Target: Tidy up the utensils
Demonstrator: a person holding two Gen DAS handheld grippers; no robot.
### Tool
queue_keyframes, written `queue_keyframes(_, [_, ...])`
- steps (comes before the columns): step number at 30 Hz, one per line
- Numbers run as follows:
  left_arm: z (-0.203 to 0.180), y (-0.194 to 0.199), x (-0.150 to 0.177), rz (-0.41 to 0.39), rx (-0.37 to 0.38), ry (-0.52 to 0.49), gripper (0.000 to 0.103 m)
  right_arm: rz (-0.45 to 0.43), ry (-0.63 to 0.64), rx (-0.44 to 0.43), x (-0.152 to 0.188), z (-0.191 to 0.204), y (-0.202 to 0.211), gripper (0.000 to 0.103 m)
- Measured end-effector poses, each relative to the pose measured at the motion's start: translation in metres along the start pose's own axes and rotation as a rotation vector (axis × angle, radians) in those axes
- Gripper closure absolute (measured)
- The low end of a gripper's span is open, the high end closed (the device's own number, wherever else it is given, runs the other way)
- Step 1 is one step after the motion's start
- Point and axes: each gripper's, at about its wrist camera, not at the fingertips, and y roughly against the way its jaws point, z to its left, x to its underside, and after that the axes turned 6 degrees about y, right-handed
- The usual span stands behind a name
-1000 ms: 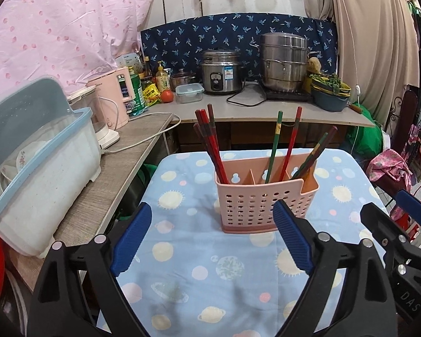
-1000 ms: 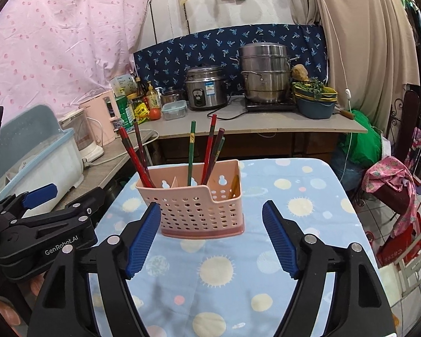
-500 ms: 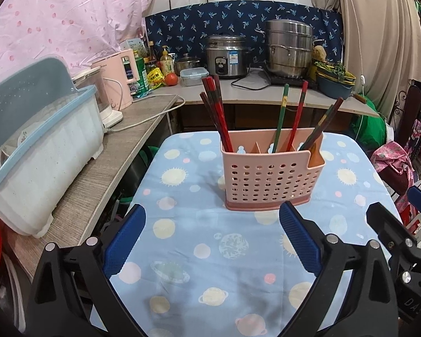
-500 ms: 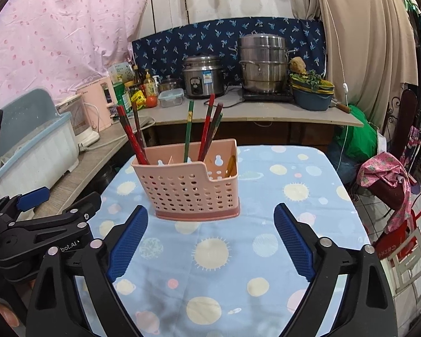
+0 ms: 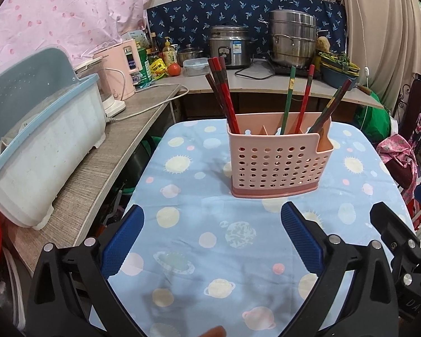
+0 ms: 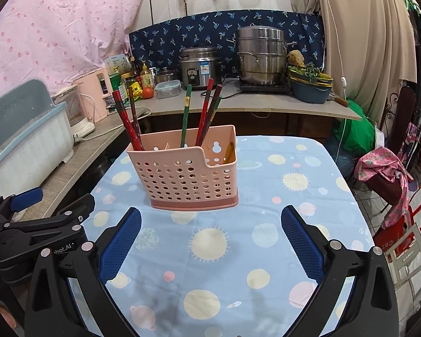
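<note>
On the planet-print tablecloth [image 5: 238, 252] stands the pink perforated utensil holder [image 5: 278, 165] full of chopsticks [image 5: 224, 92], while the left gripper [image 5: 210, 241] and right gripper [image 6: 210, 241], jaws just spread wide and empty, hover short of it.

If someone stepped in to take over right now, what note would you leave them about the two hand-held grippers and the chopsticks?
Left hand-held gripper: open, empty; its jaws have just been opening wider, nothing between them.
Right hand-held gripper: open, empty; also just been opening.
Both stand short of the pink utensil basket, which sits upright on the planet-print tablecloth.
Done, as it looks: chopsticks stand in the basket, a red and brown bunch in the left compartment, and green and red ones further right.
Left: unclear; no loose utensils show on the cloth, so check before moving anything.
</note>
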Motion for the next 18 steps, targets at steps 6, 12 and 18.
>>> queue_keyframes(6, [-0.0003,-0.0035,0.0015,0.006,-0.007,-0.004,0.008,0.013,0.003,0.005,0.0027,0.0002,-0.0042,0.007])
queue_keyframes(12, [-0.0030,-0.0073,0.0040,0.014,-0.013,-0.014,0.008,0.021,-0.002,0.005,0.0053,-0.0007,-0.0072,0.007])
queue_keyframes(18, [-0.0041,-0.0100,0.0048,0.022,-0.015,-0.018,0.008,0.030,-0.005,0.007,0.0057,-0.0001,-0.0107,0.007])
